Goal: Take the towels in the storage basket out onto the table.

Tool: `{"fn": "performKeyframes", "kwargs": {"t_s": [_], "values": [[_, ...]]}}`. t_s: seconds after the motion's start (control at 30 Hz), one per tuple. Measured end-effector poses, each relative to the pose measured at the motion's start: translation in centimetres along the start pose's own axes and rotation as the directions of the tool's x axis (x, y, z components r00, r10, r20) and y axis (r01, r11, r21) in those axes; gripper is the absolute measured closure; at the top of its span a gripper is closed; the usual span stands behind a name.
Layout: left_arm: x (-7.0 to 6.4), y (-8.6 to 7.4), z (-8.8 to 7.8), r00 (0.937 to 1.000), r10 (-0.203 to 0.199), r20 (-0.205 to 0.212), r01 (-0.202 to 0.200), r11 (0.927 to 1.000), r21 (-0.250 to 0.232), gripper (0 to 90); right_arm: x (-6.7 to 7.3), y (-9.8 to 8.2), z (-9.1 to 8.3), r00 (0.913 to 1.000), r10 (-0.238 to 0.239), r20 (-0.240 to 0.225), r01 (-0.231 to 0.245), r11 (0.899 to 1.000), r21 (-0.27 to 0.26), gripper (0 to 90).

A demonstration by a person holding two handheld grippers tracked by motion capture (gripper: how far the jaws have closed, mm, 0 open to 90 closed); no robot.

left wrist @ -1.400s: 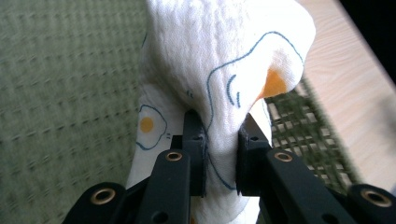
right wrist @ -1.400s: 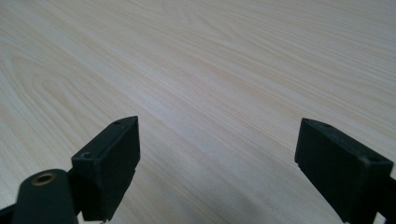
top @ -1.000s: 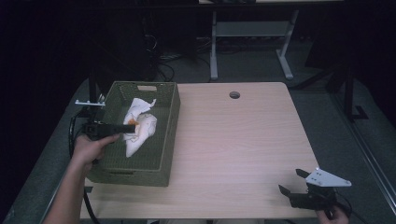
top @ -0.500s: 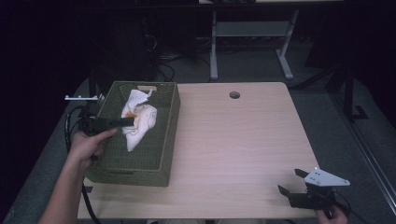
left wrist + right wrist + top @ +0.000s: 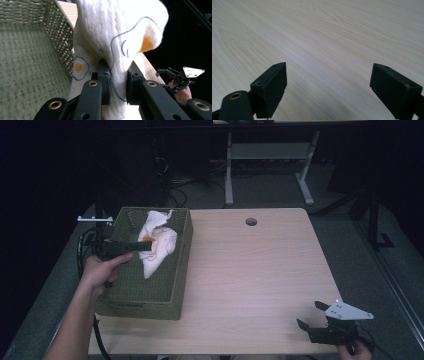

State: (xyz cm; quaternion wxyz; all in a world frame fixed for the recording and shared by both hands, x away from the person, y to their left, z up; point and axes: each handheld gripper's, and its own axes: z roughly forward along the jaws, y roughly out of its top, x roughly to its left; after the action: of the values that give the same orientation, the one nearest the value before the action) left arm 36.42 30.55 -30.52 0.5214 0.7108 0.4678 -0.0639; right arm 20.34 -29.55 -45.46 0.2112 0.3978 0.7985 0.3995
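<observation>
A white cloth [image 5: 157, 242] printed with fried eggs hangs over the green woven basket [image 5: 180, 285] at the table's left side. My left gripper [image 5: 145, 246] is shut on the cloth and holds it above the basket's floor. In the left gripper view the cloth [image 5: 117, 35] is pinched between the two black jaws, and my left gripper [image 5: 118, 75] bites into its folds. My right gripper [image 5: 307, 317] rests near the table's front right corner, open with nothing between its fingers. The right gripper view shows my right gripper [image 5: 328, 82] spread wide over bare wood.
The light wooden table [image 5: 260, 265] has a round cable hole [image 5: 251, 221] near its far edge. A metal desk frame [image 5: 270, 155] stands on the dark floor behind. The basket wall [image 5: 58, 32] rises close beside the cloth.
My left gripper has lifted the cloth higher and drawn it toward the basket's far end. The right gripper has stayed where it was.
</observation>
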Motion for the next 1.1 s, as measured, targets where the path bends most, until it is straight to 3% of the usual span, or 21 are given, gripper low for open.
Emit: {"fn": "performKeyframes", "kwargs": {"t_s": [0.33, 0.63, 1.1], "values": [[-1.6, 0.8, 2.3, 0.9987, 0.030, 0.041, -0.031, 0.9993, 0.023, 77.6, -0.2, -0.1, -0.1, 1.0000, -0.002, 0.002, 0.002, 1.000, -0.001, 13.9], [-2.3, 1.1, 3.9, 0.9973, 0.054, 0.050, -0.056, 0.9970, 0.053, 77.6, -0.2, -0.1, -0.1, 1.0000, 0.002, -0.006, -0.002, 1.000, -0.003, 13.9], [-3.1, 1.3, 6.1, 0.9955, 0.059, 0.075, -0.064, 0.9959, 0.064, 77.6, -0.3, -0.1, 0.1, 1.0000, 0.005, -0.005, -0.005, 1.000, -0.006, 13.8]]}}
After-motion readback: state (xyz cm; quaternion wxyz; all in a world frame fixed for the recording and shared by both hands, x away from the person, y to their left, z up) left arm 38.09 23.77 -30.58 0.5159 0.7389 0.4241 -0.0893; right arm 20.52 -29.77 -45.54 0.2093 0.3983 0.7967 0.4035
